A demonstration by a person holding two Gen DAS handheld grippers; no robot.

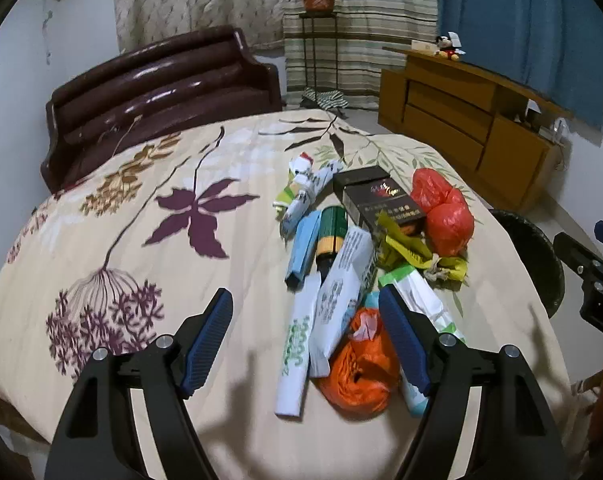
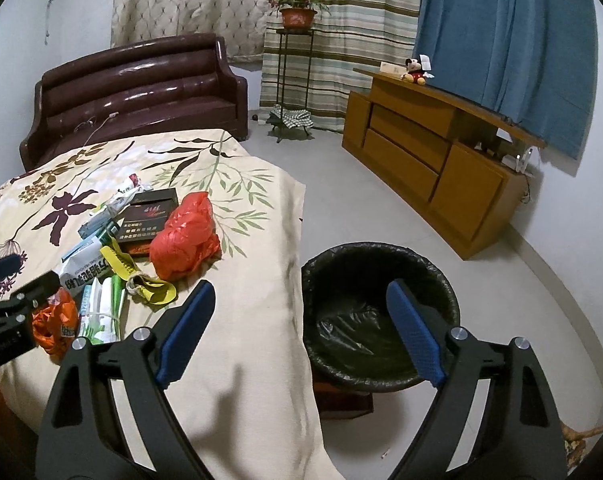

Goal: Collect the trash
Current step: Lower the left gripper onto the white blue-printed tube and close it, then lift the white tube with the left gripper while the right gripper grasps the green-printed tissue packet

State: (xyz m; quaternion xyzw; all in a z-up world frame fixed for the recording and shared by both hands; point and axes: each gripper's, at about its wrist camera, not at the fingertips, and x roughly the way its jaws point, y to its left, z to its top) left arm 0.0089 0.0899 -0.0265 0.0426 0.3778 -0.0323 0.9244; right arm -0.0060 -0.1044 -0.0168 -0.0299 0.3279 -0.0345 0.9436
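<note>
A pile of trash lies on the floral cloth: an orange plastic bag, white and green wrappers, a dark cigarette box, a red plastic bag, a yellow wrapper, a green tube. My left gripper is open just above the near end of the pile, its right finger over the orange bag. My right gripper is open and empty, above the table edge beside a black-lined trash bin. The red bag and the pile also show in the right wrist view.
The table with the floral cloth stands before a dark brown sofa. A wooden cabinet stands at the right wall with a plush toy on it. A plant stand is by the curtains. The bin stands on the floor right of the table.
</note>
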